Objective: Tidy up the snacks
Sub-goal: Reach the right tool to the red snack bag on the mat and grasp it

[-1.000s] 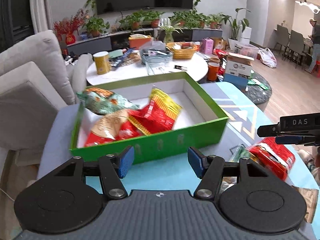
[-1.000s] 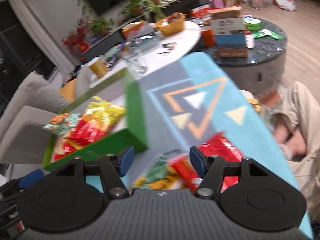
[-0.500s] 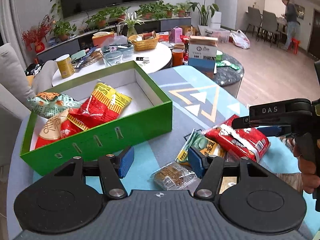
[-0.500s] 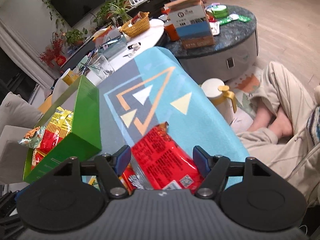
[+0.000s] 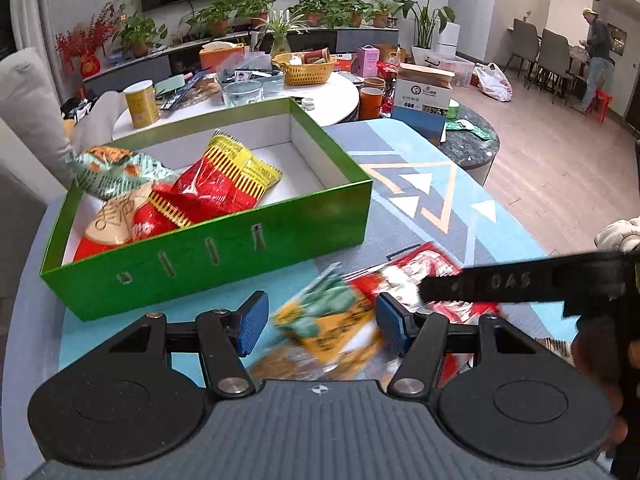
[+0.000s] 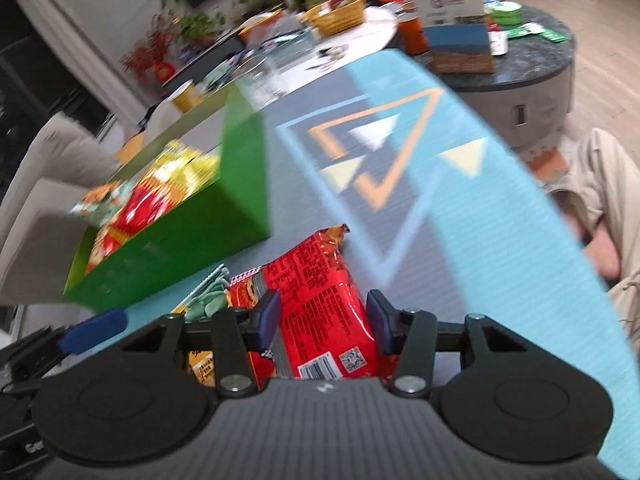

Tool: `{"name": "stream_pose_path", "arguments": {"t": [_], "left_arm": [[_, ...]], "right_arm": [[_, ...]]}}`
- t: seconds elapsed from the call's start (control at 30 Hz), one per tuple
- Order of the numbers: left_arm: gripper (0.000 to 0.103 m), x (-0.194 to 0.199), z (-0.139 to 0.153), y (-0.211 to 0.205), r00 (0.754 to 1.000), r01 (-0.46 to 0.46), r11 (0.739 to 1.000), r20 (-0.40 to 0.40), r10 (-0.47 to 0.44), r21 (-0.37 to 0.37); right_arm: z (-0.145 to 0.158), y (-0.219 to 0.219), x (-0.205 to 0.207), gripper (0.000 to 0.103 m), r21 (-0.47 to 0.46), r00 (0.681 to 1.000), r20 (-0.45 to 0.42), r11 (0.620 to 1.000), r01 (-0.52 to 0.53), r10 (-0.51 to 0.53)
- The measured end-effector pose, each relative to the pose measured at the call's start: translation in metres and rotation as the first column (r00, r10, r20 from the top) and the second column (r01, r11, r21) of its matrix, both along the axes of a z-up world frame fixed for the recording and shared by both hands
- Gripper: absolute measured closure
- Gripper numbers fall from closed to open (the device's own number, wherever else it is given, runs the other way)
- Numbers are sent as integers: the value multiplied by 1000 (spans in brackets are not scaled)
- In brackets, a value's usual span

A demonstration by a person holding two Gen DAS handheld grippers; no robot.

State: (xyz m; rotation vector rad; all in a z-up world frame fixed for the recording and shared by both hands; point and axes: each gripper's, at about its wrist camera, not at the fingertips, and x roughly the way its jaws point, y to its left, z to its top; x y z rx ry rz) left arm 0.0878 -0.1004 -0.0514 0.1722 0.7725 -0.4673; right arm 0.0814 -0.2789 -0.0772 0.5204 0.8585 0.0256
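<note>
A green box [image 5: 208, 256] on the patterned blue tabletop holds a red and yellow packet [image 5: 216, 188] and a pale green packet [image 5: 112, 168]. To its right lie loose snacks. My left gripper [image 5: 318, 324] is open, and a blurred green and yellow packet [image 5: 328, 312] lies between and below its pads. My right gripper [image 6: 323, 322] is closing on a red snack packet [image 6: 320, 280], with both pads against its sides. In the left wrist view a black finger [image 5: 500, 282] of the right gripper reaches over that red packet [image 5: 424, 264]. The green box [image 6: 180, 248] stands to the left.
Behind the box stands a white round table [image 5: 340, 100] crowded with a yellow can [image 5: 140, 100] and a basket [image 5: 306, 68]. A dark round table [image 5: 476, 144] bears a carton. A sofa [image 5: 24, 120] is at left. A seated person's legs [image 6: 592, 184] are beside the tabletop's right edge.
The right gripper's jaws have narrowed onto the red packet. The left gripper has swung from the box toward the loose snacks and sunk over the green and yellow packet.
</note>
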Motion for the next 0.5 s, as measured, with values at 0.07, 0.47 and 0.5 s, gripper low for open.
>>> {"name": "stream_pose_path", "arguments": {"t": [0.07,0.47,0.5], "left_arm": [[48,-2,-1,3,1000,15,1000,-13,-15,-8],[47,-6,-15,-14,987,128,992,-96,-128,-9],[47,-5,-19,-17,986,129,992,-109,-128,3]], "right_arm": [[0,9,0,66,23,999,-5,999,-37,37],[-1,-11,0,66,79,999,-33,997,-21,24],[-1,-9,1,66,80,999,-33,996,-26,28]]}}
